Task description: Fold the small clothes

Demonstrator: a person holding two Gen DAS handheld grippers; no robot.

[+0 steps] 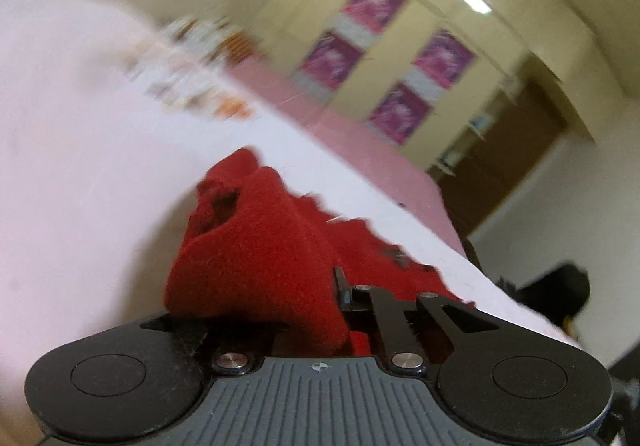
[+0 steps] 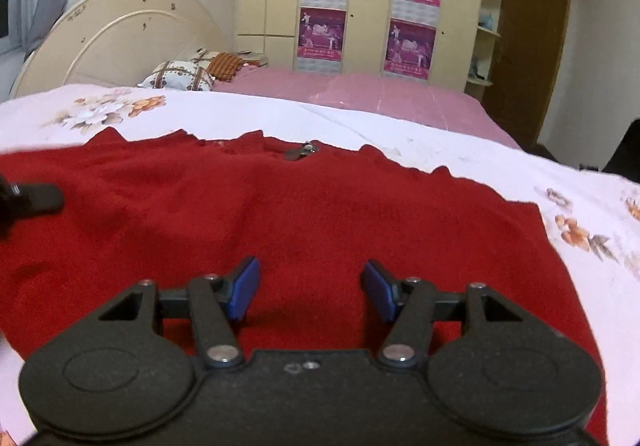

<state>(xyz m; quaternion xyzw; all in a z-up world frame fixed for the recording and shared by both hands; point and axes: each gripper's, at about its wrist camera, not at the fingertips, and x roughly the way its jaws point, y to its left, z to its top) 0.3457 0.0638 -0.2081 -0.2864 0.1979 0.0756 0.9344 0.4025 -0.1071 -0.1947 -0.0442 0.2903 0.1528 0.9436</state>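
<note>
Left tongs (image 1: 340, 298) pinch a bunched fold of the red knit sweater (image 2: 280, 213); right tongs (image 2: 311, 292) hover open just above it, on the floral bedsheet (image 2: 360, 121).

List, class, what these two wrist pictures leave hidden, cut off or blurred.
- Left wrist view: left gripper fingertips, buried in the bunched red knitted garment.
- Left wrist view: floral print on the white bedsheet, smeared by motion blur.
- Right wrist view: garment's near hem, behind the open right gripper.
</note>
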